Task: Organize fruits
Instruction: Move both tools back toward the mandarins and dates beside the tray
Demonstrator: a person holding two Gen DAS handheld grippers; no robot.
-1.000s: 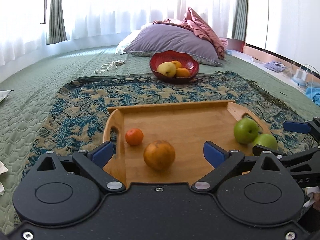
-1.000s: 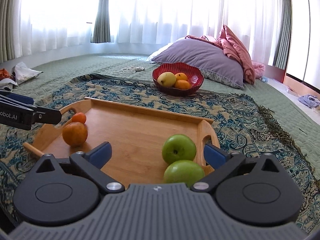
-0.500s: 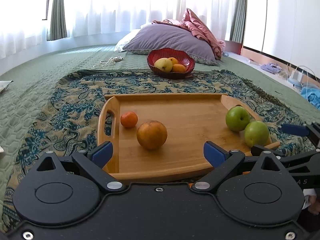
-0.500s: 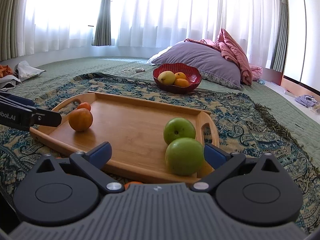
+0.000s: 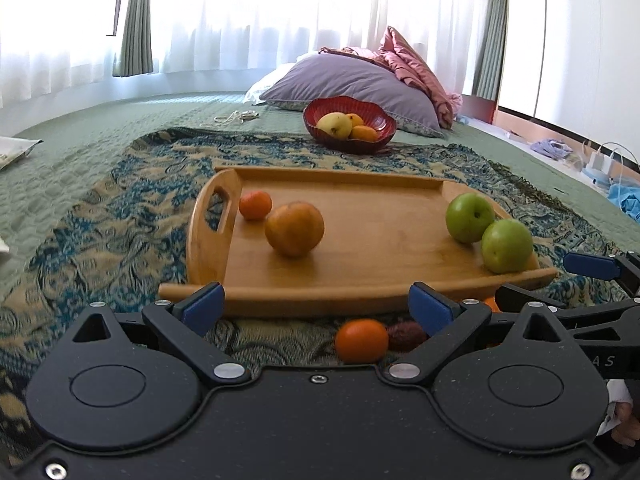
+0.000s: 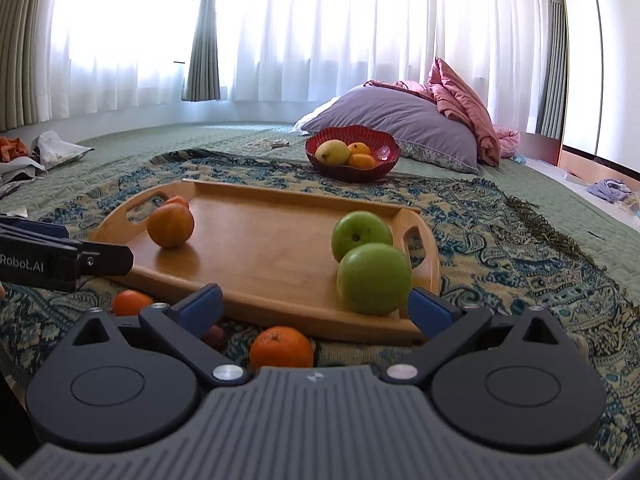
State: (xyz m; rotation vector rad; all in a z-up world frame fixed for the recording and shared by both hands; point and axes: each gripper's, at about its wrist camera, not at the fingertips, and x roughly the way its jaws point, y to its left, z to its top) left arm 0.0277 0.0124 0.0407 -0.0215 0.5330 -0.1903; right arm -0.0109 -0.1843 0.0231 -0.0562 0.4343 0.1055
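A wooden tray (image 5: 360, 236) (image 6: 260, 240) lies on a patterned cloth. On it sit a large orange (image 5: 294, 229) (image 6: 170, 225), a small mandarin (image 5: 255, 205) (image 6: 177, 201) and two green apples (image 5: 469, 217) (image 5: 506, 245) (image 6: 361, 236) (image 6: 373, 278). In front of the tray's near edge lie loose mandarins (image 5: 361, 340) (image 6: 281, 349) (image 6: 130, 302) and a dark reddish fruit (image 5: 406, 335). A red bowl (image 5: 349, 123) (image 6: 352, 153) of yellow and orange fruit stands beyond. My left gripper (image 5: 316, 307) and right gripper (image 6: 314, 306) are both open and hold nothing, low before the tray.
A purple pillow (image 5: 356, 88) and pink bedding (image 6: 464, 104) lie behind the bowl on the green quilt (image 5: 80, 152). A cable (image 5: 236, 117) rests on the quilt. Clothes and papers (image 6: 36, 156) sit at the left; chargers and cloth (image 5: 604, 168) at the right.
Both grippers have pulled back and dropped lower, away from the tray. Loose mandarins and a dark fruit in front of the tray have come into view. The tray's fruits have not moved.
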